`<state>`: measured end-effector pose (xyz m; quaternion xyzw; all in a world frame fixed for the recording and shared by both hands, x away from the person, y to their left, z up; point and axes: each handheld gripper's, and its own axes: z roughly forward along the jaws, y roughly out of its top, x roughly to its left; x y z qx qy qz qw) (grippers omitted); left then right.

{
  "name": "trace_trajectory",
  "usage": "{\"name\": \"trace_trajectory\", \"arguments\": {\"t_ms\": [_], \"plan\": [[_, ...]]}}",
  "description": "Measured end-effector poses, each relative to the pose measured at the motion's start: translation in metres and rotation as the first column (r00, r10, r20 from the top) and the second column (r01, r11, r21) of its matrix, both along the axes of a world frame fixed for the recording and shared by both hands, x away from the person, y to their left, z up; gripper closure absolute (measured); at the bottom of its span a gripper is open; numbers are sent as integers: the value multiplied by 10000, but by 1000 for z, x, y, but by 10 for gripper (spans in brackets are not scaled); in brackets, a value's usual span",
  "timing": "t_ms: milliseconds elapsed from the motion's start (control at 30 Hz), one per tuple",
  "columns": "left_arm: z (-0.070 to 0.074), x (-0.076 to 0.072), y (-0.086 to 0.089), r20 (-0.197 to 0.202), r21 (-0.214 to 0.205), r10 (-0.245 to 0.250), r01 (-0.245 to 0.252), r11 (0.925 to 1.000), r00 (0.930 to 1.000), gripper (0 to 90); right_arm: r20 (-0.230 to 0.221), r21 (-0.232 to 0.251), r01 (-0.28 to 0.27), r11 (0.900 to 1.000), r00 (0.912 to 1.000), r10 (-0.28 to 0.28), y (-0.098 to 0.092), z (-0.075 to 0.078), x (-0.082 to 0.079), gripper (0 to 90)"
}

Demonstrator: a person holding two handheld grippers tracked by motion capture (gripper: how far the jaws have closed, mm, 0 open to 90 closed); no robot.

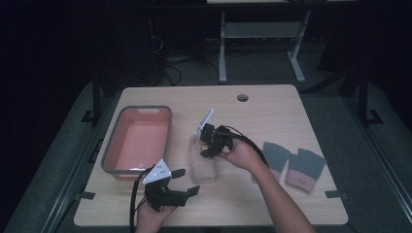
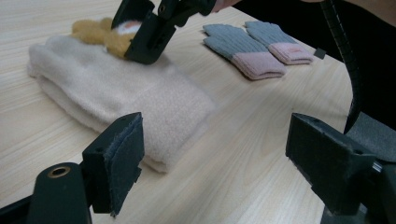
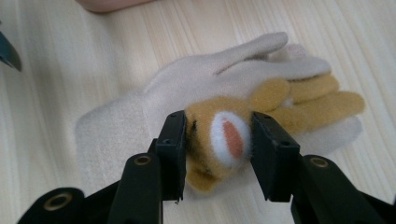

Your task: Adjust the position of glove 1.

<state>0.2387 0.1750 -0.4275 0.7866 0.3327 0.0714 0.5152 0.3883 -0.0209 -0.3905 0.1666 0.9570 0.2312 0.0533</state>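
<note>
Basin (image 1: 137, 141): pink inside, grey rim, at the table's left; the high view shows it hollow and near the left edge of the table (image 1: 272, 104).
Left gripper (image 1: 180, 182): low at the front edge, in the person's left hand (image 1: 153, 216), just right of the basin's near corner; its jaws stand wide apart with nothing between them, as the left gripper view makes plain.
Cream glove (image 2: 116, 93): lies flat near mid-table; the left gripper view shows its thick folded cuff edge toward the camera, while the right gripper view shows its fingers spread on the wood.
Tan toy (image 3: 224, 135): a small fuzzy tan piece with a white and orange patch, lying on the cream glove; barely readable from the high view, clear in the right gripper view.
Right gripper (image 3: 217, 151): over the cream glove, jaws half closed around the tan toy, both pads touching its sides; whether they squeeze it firmly I cannot tell, though contact shows on both sides.
Right hand (image 1: 241, 154): reaches in from the lower right, cable looping behind.
Grey gloves (image 1: 294, 165): a pair with pink cuffs, side by side, well right of the cream glove.
Open room: bare wood behind the gloves, toward the far edge and its cable hole (image 1: 242, 97); also bare wood between the cream glove and the grey gloves.
</note>
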Motion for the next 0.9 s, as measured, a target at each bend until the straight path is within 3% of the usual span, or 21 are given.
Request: {"name": "trace_trajectory", "arguments": {"t_ms": [600, 767, 900], "plan": [[-3, 1, -4, -132, 174, 50, -48, 9998, 9999, 194, -285, -66, 382, 9992, 9989, -384, -6, -26, 1, 551], [-4, 2, -6, -171, 180, 115, -112, 9998, 9998, 198, -317, 164, 610, 9980, 9977, -604, -8, -28, -1, 528], [-5, 3, -8, -314, 158, 180, -176, 9997, 9993, 202, -658, 513, 1038, 9933, 9928, -1003, -15, -32, -1, 457]]}}
